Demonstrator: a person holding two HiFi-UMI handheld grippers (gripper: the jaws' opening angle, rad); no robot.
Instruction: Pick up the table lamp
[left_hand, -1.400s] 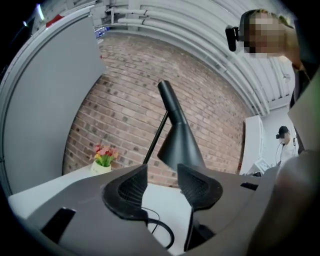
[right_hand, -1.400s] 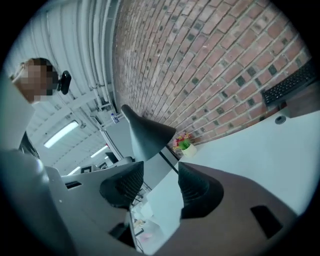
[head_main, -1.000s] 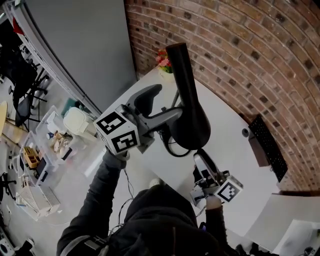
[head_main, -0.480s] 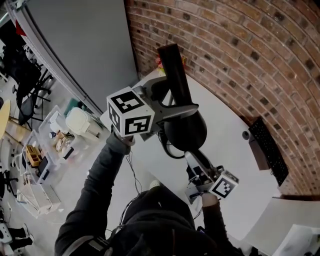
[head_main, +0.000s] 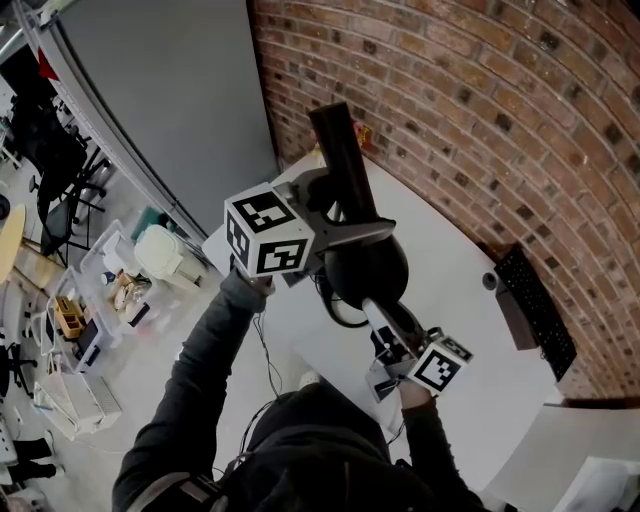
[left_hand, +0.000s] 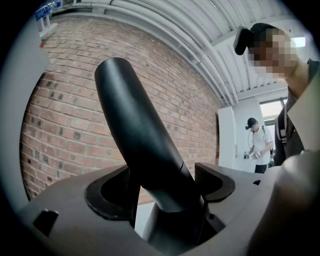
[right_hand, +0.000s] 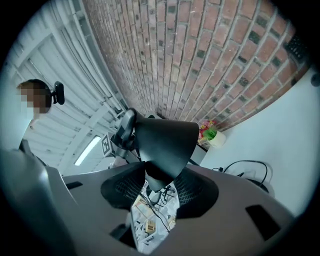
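Observation:
The black table lamp (head_main: 365, 265) is a long tube with a rounded shade end. My left gripper (head_main: 350, 225) is shut on the tube, which fills the gap between its pads in the left gripper view (left_hand: 165, 182). There the lamp (left_hand: 135, 130) slants up against the brick wall. My right gripper (head_main: 375, 310) reaches up to the shade end. In the right gripper view the lamp's cone (right_hand: 167, 142) has its narrow end between the right gripper's (right_hand: 157, 187) pads. Those jaws have just been closing but still stand wide. The lamp's cable (head_main: 335, 312) trails down to the white table (head_main: 460, 300).
A brick wall (head_main: 480, 110) runs behind the table. A small flower pot (right_hand: 216, 137) sits at the table's far corner. A black oblong device (head_main: 530, 300) lies at the right of the table. Clear storage bins (head_main: 110, 290) stand on the floor at the left. Another person (left_hand: 256, 145) stands far off.
My left gripper has carried the lamp up and to the right in the head view, and the tube now stands steeper. The right gripper has followed leftward, closer to the shade end.

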